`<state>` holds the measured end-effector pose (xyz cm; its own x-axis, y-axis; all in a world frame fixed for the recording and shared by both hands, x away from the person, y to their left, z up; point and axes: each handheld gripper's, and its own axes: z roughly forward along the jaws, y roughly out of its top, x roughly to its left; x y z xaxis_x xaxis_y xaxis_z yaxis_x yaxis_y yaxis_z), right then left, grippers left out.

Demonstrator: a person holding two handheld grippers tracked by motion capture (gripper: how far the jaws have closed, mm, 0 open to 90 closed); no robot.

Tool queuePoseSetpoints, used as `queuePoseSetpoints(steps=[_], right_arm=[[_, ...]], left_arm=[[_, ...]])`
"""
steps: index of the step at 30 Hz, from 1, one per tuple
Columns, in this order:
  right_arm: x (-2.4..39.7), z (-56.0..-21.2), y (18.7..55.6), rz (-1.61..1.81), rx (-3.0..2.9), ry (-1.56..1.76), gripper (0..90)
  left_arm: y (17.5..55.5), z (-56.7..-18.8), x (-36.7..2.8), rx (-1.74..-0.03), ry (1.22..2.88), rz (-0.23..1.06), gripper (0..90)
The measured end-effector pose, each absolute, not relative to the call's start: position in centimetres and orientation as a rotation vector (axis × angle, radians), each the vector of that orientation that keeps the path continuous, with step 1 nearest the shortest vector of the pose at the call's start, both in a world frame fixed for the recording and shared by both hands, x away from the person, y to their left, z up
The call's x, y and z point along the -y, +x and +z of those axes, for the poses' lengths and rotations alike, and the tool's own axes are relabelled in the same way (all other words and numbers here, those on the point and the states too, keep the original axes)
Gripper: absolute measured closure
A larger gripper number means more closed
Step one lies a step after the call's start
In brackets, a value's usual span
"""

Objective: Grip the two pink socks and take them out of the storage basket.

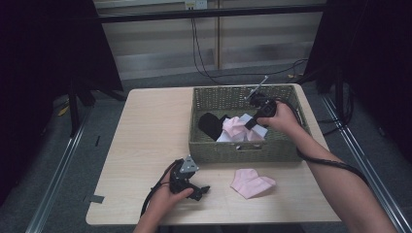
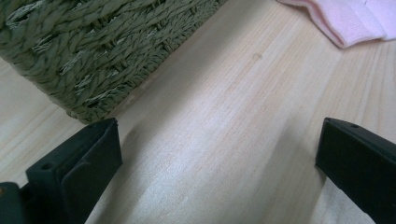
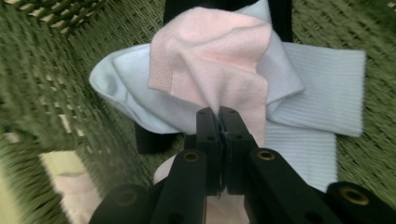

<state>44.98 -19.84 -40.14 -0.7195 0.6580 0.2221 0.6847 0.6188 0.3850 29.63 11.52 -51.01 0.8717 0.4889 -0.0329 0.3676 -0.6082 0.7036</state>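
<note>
Right gripper (image 3: 219,114) inside the woven green basket (image 1: 243,150), jaws pinched together on a fold of the pink sock (image 3: 210,60), atop pale blue socks (image 3: 317,79) and beside a black sock (image 1: 211,124). Left gripper (image 1: 194,187) low over the tabletop (image 1: 145,126) in front of the basket, jaws wide apart, nothing between. Second pink sock (image 1: 250,182) flat on the tabletop, just beyond the basket's near wall.
</note>
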Motion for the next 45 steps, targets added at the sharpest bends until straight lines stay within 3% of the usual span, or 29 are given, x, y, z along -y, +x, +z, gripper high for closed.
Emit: queuePoseSetpoints(steps=[27, 45], right_arm=[[21.3, -31.5, 42.7, -0.709, 2.834, -1.079, 87.8], [21.1, -28.5, 38.7, -0.749, 2.858, -0.925, 87.8]], left_arm=[[29.6, -51.0, -11.5, -0.615, 2.291, 0.212, 0.0], [29.6, -51.0, -11.5, -0.615, 2.291, 0.211, 0.0]])
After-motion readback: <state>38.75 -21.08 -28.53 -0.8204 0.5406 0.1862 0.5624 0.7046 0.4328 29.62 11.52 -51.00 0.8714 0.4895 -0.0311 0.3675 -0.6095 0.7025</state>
